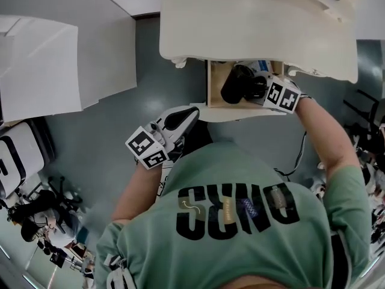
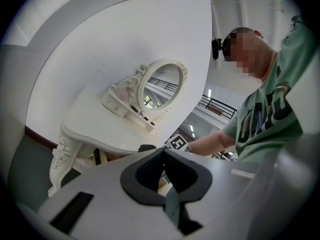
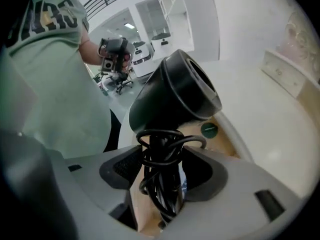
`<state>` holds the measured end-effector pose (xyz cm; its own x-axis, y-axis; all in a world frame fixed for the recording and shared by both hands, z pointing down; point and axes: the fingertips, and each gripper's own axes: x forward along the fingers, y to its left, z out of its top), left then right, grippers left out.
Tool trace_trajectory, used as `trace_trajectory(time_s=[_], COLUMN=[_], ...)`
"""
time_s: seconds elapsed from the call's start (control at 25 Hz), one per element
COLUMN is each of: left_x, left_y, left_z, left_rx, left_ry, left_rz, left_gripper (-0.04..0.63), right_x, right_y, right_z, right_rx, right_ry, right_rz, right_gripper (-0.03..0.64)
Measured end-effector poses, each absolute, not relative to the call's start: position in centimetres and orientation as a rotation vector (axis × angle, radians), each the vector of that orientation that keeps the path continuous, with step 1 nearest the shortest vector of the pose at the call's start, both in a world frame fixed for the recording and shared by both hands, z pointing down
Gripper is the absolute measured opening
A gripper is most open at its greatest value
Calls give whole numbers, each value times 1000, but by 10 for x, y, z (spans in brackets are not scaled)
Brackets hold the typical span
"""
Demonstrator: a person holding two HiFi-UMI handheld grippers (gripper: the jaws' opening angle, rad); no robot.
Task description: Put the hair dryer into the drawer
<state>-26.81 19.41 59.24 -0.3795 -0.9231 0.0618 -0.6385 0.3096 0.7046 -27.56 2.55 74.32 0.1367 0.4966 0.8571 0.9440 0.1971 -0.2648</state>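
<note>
A black hair dryer (image 1: 237,84) with its cord wound round the handle hangs over the open wooden drawer (image 1: 212,83) of the white dressing table (image 1: 252,23). My right gripper (image 1: 255,89) is shut on that cord-wrapped handle, pointing steeply down into the drawer. In the right gripper view the hair dryer (image 3: 175,91) rises from between the pads of my right gripper (image 3: 162,169), nozzle away from me, with the drawer's wood (image 3: 142,204) below. My left gripper (image 1: 183,118) hovers left of the drawer front, shut and holding nothing. In its own view my left gripper (image 2: 164,154) faces the table's edge (image 2: 100,124).
A small blue and white item (image 1: 261,65) lies at the back of the drawer, and a green disc (image 3: 209,130) shows near its side. An oval mirror (image 2: 162,86) stands on the table top. White boards (image 1: 36,65) lie at the left, office chairs (image 1: 36,212) beyond.
</note>
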Motion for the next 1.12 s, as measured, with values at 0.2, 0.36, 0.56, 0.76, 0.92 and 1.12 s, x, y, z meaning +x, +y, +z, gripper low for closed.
trace_trajectory(time_s=[0.2,0.36,0.56,0.76,0.92,1.12], left_x=[-272,-275,-273,-273,-272,-277], left_y=[194,193,190,185,180,171], left_z=[611,618,628,633,626,616], left_rx=[1354,1344,1336,1333,1352,1457], left_ry=[-2108,-2097,-2075,-2061,-2048,-2014], left_rz=[-819,-824,-821,-817,-810,-790], left_gripper=[11,11,11,11,11,11], right_x=[-274,-280,-282,-287,-291,-299], right_y=[28,30,29,31,36,39], right_z=[796,823,847,857,844,815], right_rx=[-1427,-1417,-1416,-1415,-1424,-1364], right_ry=[-1361,-1297,-1243,-1239,-1322,-1482], right_rz=[-626,-640,-629,-672,-747,-707], right_gripper=[249,249,253,299,304,304])
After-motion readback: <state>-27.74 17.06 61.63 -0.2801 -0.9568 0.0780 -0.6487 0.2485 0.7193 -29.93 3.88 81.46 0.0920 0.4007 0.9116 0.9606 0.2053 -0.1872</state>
